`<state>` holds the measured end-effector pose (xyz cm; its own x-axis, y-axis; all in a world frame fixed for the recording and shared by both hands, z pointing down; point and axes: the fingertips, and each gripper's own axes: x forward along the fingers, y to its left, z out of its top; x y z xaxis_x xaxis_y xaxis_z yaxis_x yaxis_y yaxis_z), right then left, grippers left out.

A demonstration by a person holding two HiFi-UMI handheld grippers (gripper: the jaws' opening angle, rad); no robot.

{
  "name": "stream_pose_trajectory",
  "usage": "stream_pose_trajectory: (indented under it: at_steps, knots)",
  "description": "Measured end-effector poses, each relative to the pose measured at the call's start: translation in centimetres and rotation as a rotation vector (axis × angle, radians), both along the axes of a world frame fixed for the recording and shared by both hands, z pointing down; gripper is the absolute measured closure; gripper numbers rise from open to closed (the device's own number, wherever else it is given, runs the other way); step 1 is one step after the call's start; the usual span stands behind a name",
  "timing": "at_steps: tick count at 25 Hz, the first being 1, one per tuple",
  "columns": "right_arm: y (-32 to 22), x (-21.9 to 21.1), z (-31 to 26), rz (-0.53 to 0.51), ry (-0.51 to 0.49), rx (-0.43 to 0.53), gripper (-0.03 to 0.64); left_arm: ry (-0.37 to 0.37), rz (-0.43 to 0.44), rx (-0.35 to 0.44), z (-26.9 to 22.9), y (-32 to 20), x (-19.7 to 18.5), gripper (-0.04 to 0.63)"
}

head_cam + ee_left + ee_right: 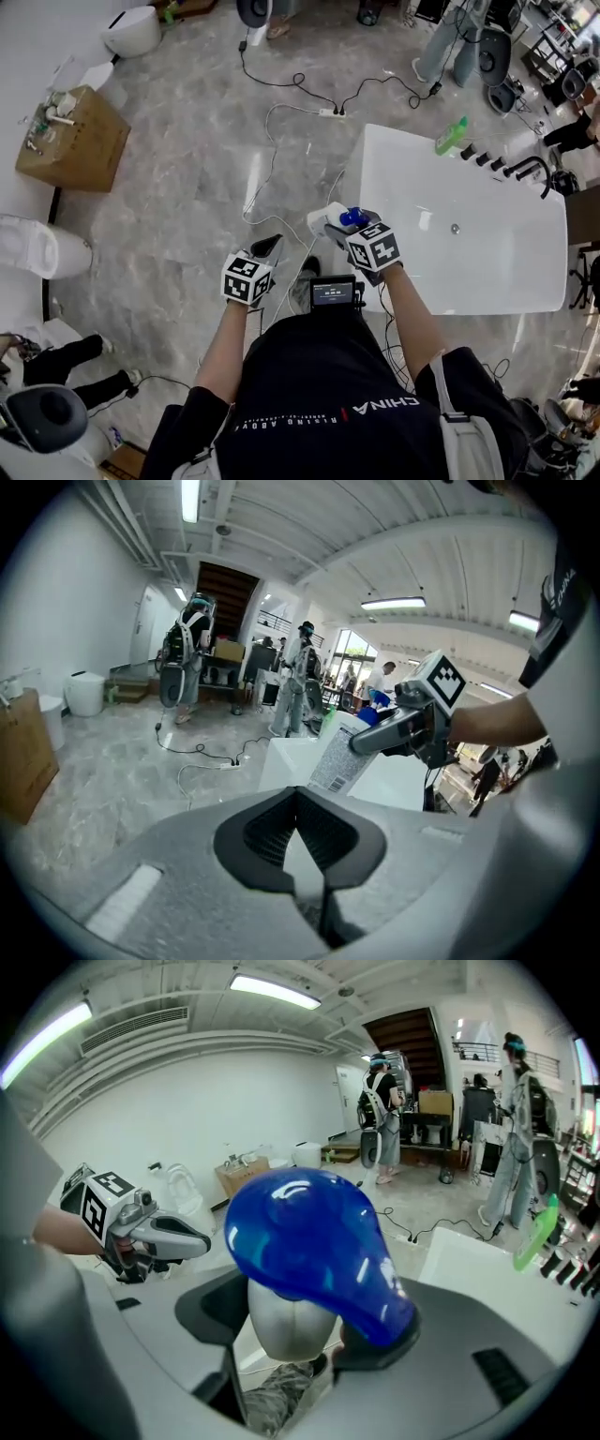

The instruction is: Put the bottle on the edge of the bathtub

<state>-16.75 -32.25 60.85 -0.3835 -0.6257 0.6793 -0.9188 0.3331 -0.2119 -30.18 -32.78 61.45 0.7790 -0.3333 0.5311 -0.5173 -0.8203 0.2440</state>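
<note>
Right gripper view: the right claw (298, 1330) is pinching the white bottle (281, 1321) by its neck, just under the blue cap (309, 1241), which fills the frame close to the lens; the jaws stand wide on the body and the bottle hangs in the air, resting on nothing.

In the head view the bottle is tilted rather than upright; the cap is on the bathtub's side and the white body slants away from the bathtub, over the floor.

The white bathtub (373, 178) lies to the person's right and ahead of the right claw; the bottle is just beside its nearest side wall but not yet over the rim.

So the move likely turns on carrying the bottle towards the bathtub, bringing its long axis upright and setting its base on the flat edge.

A green bottle (451, 137) and dark taps (525, 169) stand on the far rim of the bathtub, well apart from the near edge.

The left claw (298, 822) is pressed together on nothing; it sits on the far side of the bottle from the bathtub, so the right one is the nearer.
</note>
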Motion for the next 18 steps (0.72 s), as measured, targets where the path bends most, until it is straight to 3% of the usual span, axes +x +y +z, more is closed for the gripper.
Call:
stream_pose_trajectory:
  at_steps: [10,18]
  knots:
    - [-8.1,9.0,-0.1,0.149,-0.025,0.003,0.344,-0.005,0.162,0.016,-1.9,-10.4,9.9,0.586]
    - [-9.7,13.7,-0.2,0.249,-0.014,-0.014,0.344,0.005,0.240,-0.020,-1.4,-14.0,14.7,0.586]
